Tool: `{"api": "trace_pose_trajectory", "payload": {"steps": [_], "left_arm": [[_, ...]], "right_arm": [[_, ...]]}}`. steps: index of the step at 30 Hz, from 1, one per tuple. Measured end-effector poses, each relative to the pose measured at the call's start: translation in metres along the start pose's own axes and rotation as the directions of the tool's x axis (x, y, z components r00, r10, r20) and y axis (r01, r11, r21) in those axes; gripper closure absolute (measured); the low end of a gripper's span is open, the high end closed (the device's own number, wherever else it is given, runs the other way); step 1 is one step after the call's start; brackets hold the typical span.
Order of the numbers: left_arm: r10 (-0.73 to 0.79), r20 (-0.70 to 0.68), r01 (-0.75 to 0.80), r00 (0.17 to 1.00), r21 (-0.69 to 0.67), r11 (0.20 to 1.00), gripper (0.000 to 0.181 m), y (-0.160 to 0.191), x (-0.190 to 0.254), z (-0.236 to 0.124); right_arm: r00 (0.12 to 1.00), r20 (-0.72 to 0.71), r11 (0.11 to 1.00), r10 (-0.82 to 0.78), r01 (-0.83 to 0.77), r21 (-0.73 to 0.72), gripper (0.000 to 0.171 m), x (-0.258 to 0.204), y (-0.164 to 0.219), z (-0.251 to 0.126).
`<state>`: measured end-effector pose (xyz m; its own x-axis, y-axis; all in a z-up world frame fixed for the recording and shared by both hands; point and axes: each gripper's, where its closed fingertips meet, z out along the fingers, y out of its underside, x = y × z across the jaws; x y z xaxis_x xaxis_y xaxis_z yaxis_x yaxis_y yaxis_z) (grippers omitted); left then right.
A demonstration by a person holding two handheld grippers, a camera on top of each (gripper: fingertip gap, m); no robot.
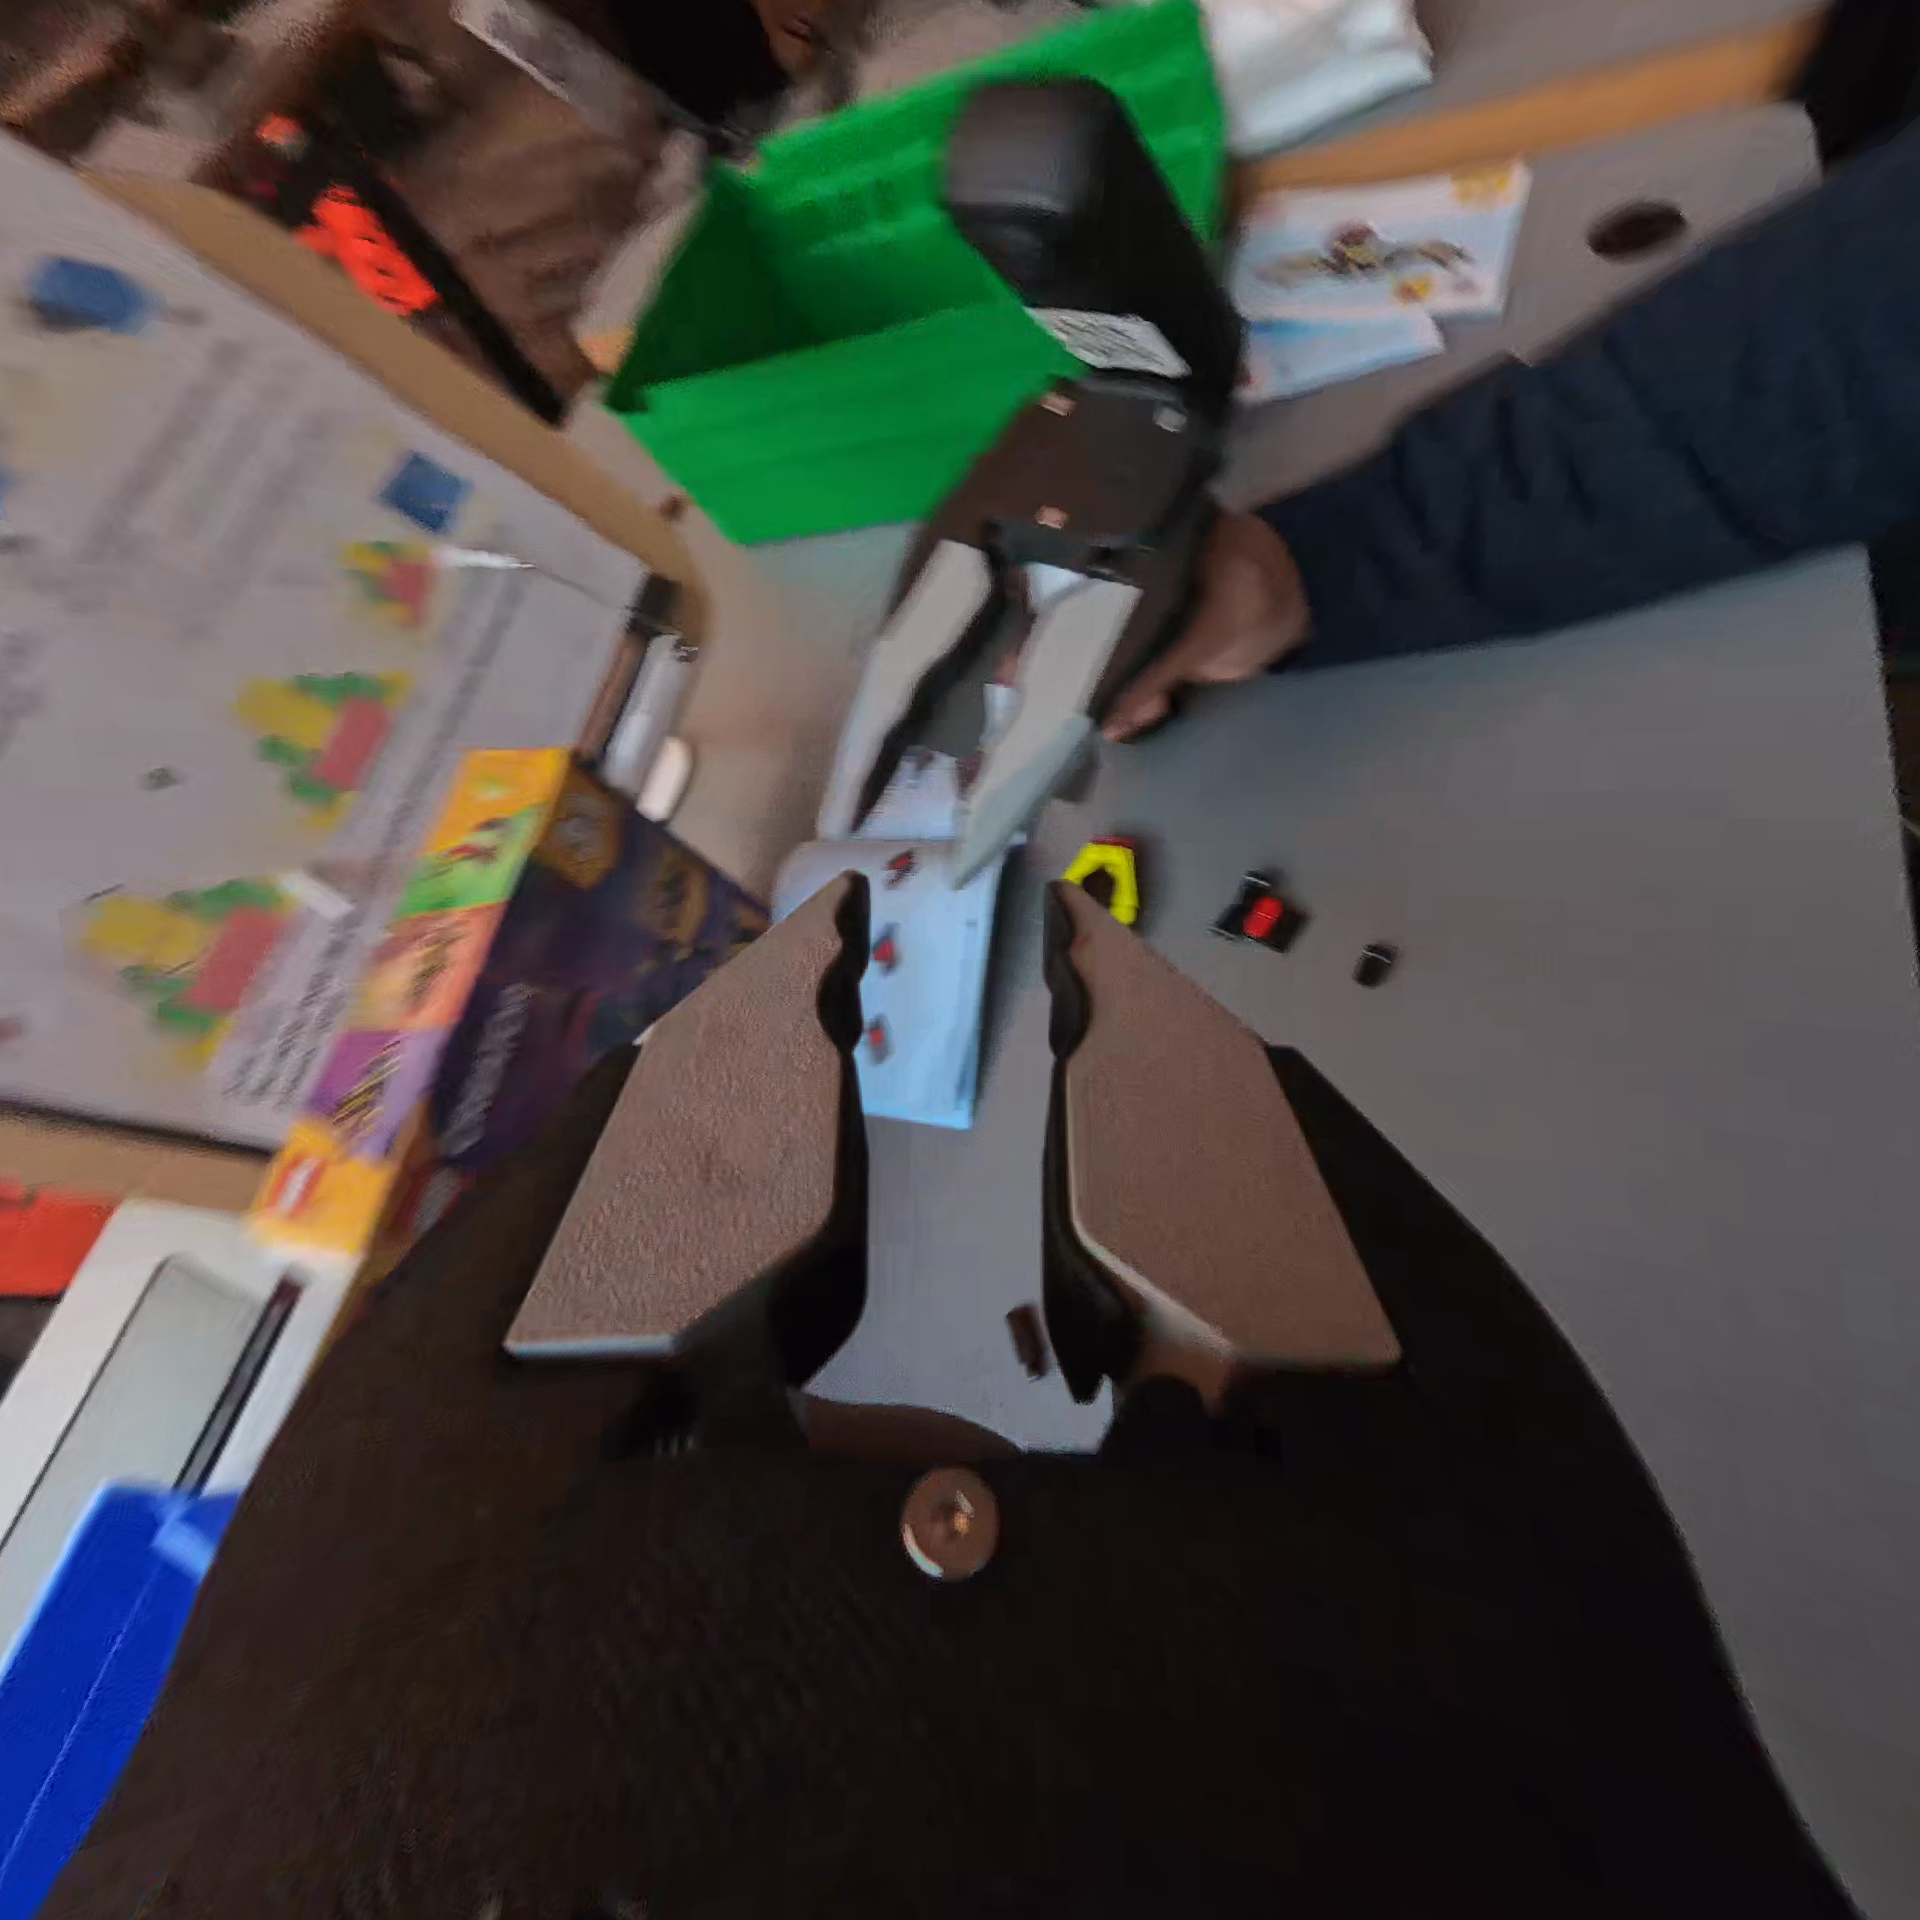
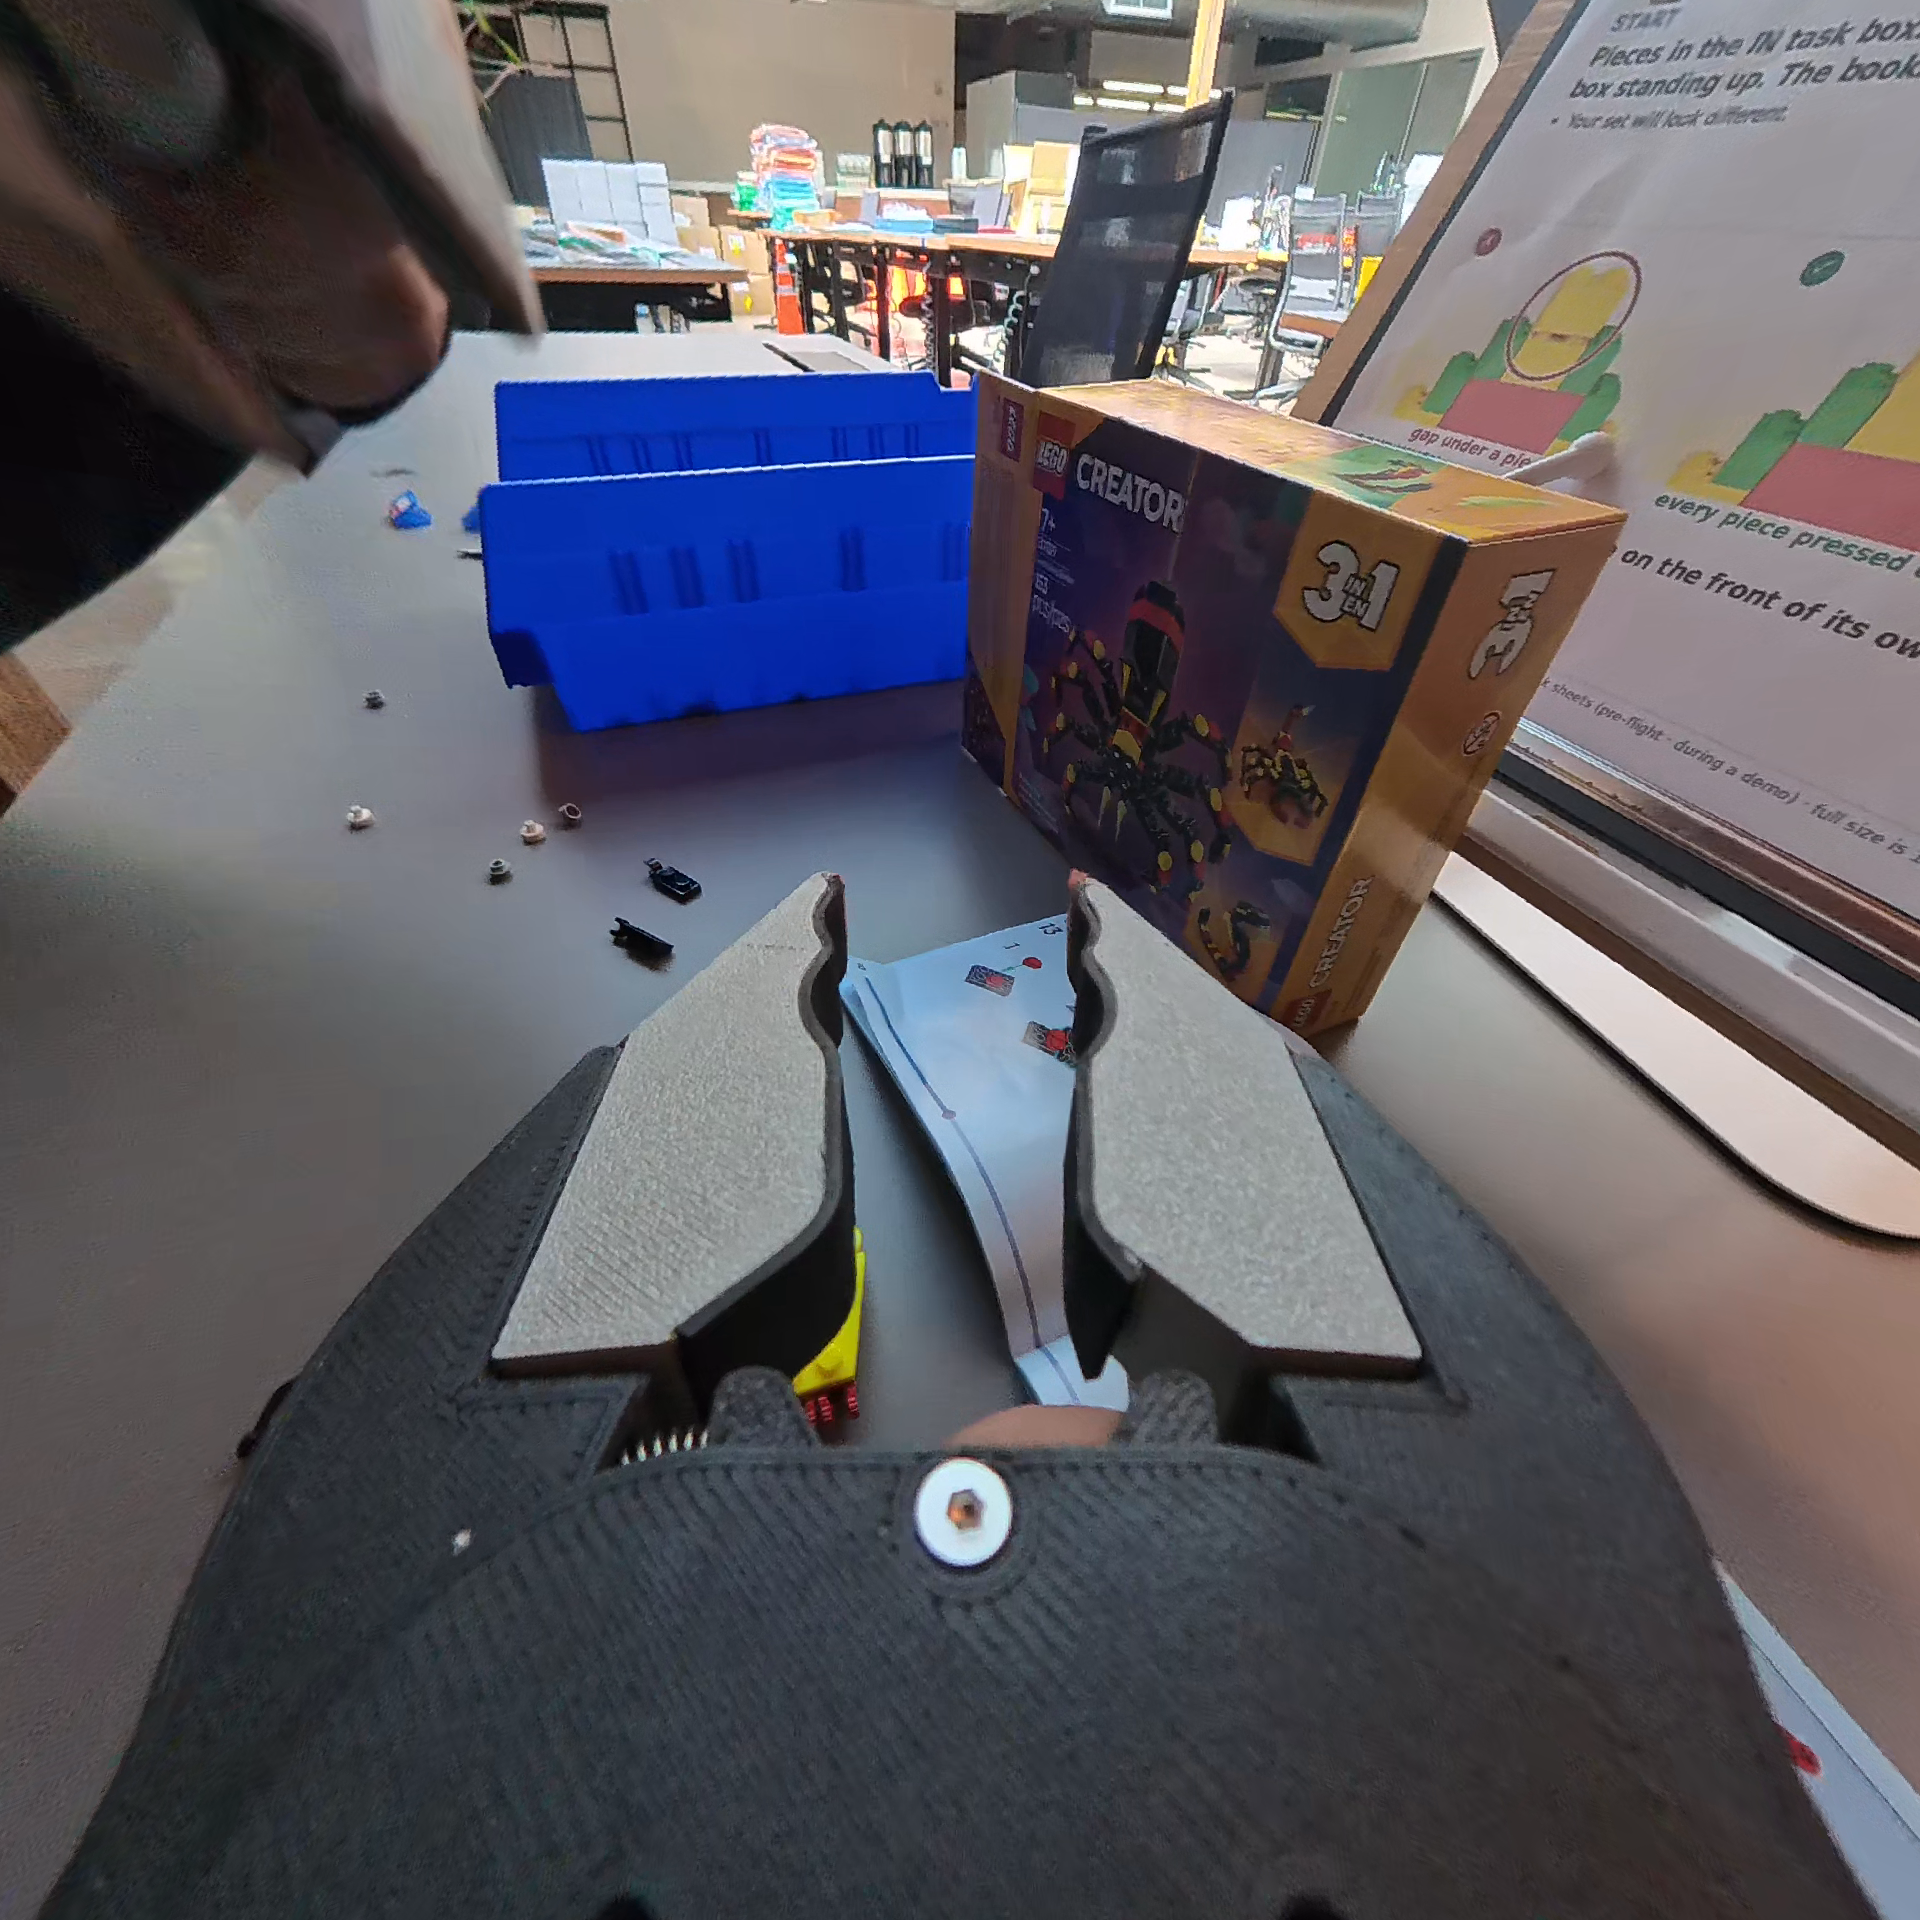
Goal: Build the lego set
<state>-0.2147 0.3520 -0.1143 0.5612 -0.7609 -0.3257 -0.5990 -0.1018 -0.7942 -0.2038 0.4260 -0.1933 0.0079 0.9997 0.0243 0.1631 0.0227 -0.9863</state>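
- An open-plan workshop or warehouse office is showing behind the blue plastic parts bin [image 2: 727,561].
- Long wooden worktables [image 2: 997,255] are standing beyond that bin.
- A black mesh office chair [image 2: 1132,239] is sitting behind it, with stacked cardboard boxes [image 2: 613,197] farther back.

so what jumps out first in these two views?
The set's box stands upright right of the blue bin, with the open instruction booklet lying in front of it. Both grippers are open: the right gripper hovers over the booklet, and the left gripper points at it from the other side.
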Motion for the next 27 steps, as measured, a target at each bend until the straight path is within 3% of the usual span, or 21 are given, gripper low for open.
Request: {"api": "trace_pose_trajectory", "payload": {"steps": [1,7,11,14,18,23,27], "left_arm": [[-0.045,0.07,0.042,0.997,0.04,0.998,0.15,-0.001,-0.022,-0.02],[-0.187,0.468,0.179,0.864,0.061,0.982,0.153,0.038,-0.148,-0.124],[-0.19,0.52,0.157,0.833,0.107,0.982,0.155,0.037,-0.181,-0.153],[-0.191,0.525,0.138,0.829,0.138,0.981,0.155,0.043,-0.192,-0.158],[-0.052,0.54,0.034,0.84,0.043,0.998,0.159,0.057,-0.194,-0.155],[-0.159,0.471,0.143,0.867,0.071,0.987,0.161,0.074,-0.205,-0.146],[-0.223,0.537,0.253,0.814,0.017,0.967,0.16,0.106,-0.231,-0.14]], "right_arm": [[1.0,-0.001,1.0,-0.007,0.007,-0.004,0.132,-0.001,0.001,0.001],[0.999,-0.006,0.999,-0.036,0.036,-0.008,0.132,-0.003,0.001,0.002],[0.999,-0.033,0.999,-0.036,0.036,0.001,0.13,0.001,0.0,0.001],[0.997,-0.067,1.0,-0.03,0.03,0.003,0.129,0.007,-0.001,0.0],[0.996,-0.086,1.0,0.0,0.001,0.01,0.125,0.016,0.0,-0.001],[0.996,-0.083,1.0,0.019,-0.019,0.001,0.124,0.021,0.001,0.001],[0.997,-0.069,1.0,0.016,-0.017,-0.013,0.122,0.019,0.003,0.003]]}}
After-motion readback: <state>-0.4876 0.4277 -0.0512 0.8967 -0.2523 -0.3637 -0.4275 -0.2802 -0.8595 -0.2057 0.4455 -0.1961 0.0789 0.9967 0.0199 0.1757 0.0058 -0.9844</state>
